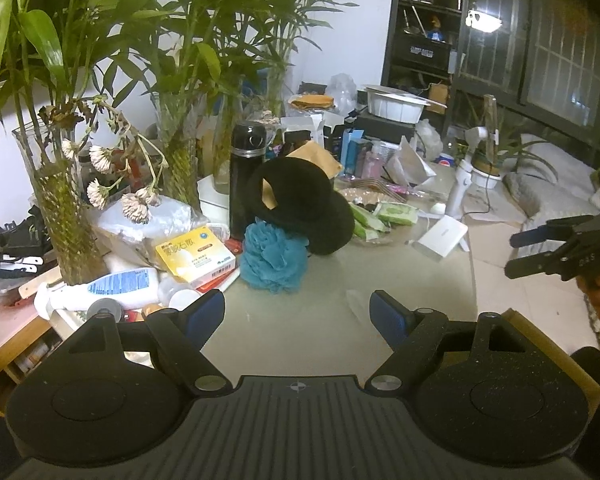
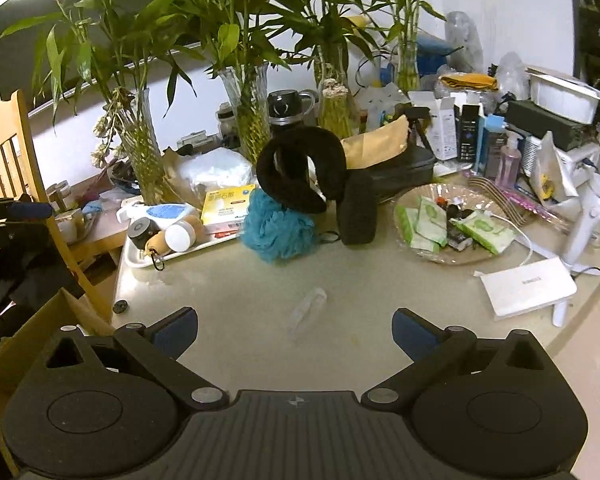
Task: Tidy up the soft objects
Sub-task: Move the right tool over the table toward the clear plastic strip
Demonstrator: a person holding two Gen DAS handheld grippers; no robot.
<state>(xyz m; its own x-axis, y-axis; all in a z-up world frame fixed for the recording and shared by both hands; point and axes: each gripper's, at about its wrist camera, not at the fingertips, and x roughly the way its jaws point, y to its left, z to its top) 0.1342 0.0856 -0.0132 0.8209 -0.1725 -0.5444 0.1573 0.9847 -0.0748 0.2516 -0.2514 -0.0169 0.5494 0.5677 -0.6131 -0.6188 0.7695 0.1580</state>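
Holding both grippers low over the pale tabletop [image 2: 260,320], you grip nothing. At left of the right wrist frame a metal tray [image 2: 140,258] carries bottles. At centre the teal bath pouf [image 2: 278,228] rests on the table, touching the black neck pillow [image 2: 304,172] propped behind it. Right of centre sits a glass dish [image 2: 416,254] of wipe packets. Your left gripper [image 1: 298,314] and right gripper [image 2: 296,330] have fingers spread wide.

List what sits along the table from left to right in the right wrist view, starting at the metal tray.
Metal tray → yellow medicine box → blue bath pouf → black neck pillow → glass dish of wet-wipe packets → white box.
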